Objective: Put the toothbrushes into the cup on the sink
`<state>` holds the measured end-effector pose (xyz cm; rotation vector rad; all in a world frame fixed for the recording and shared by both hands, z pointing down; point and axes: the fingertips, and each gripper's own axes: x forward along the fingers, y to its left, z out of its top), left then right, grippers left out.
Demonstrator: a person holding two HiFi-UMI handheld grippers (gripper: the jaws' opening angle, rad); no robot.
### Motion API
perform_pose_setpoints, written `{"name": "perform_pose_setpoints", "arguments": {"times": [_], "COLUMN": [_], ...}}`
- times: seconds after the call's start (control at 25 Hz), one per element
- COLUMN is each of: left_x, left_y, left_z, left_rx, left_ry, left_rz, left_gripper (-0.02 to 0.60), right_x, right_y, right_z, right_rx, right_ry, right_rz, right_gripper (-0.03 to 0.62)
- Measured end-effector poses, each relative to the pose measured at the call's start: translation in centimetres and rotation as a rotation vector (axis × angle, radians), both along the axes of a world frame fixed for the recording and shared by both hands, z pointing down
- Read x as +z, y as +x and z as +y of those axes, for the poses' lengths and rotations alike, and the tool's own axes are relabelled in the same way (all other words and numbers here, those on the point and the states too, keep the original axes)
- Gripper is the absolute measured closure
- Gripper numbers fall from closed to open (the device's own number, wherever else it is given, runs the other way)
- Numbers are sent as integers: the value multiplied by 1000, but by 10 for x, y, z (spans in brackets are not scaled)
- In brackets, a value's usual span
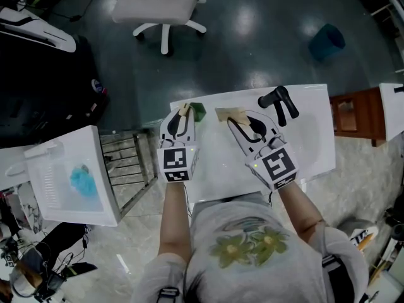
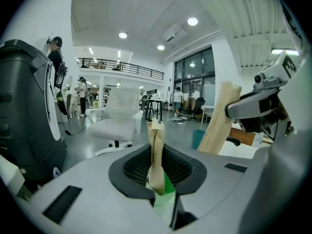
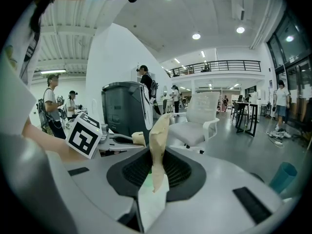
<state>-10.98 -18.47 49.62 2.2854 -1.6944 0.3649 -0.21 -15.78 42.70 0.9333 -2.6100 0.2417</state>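
Note:
Two beige paper-wrapped toothbrushes are held over the white sink top. My left gripper is shut on one toothbrush, which stands upright between the jaws, with green showing just below it. A small green cup sits right beside that gripper's tip. My right gripper is shut on the other toothbrush, which rises from its jaws. From the left gripper view, the right gripper and its toothbrush appear on the right.
A black faucet stands at the sink's far right. A white crate and a wire rack are at the left, and a brown wooden stand is at the right. A white office chair is beyond the sink.

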Motion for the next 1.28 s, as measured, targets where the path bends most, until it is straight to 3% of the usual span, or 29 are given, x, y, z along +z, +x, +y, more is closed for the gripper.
{"name": "perform_pose_setpoints", "arguments": {"times": [0.28, 0.68, 0.96, 1.28], "left_x": [0, -5, -16, -40], "left_y": [0, -2, -4, -8], "left_z": [0, 2, 2, 6], "left_rx": [1, 3, -4, -18], "left_ry": [-8, -6, 19, 74], "left_rz": [-3, 7, 19, 32], "left_gripper": [523, 461, 396, 365], "right_x": [-2, -5, -10, -16], "right_y": [-1, -1, -2, -4], "right_z": [1, 4, 8, 14], "right_rx": [-3, 3, 2, 1], "right_ry": [4, 14, 22, 34], "right_rz": [2, 0, -2, -3], "right_gripper": [503, 503, 503, 503]}}
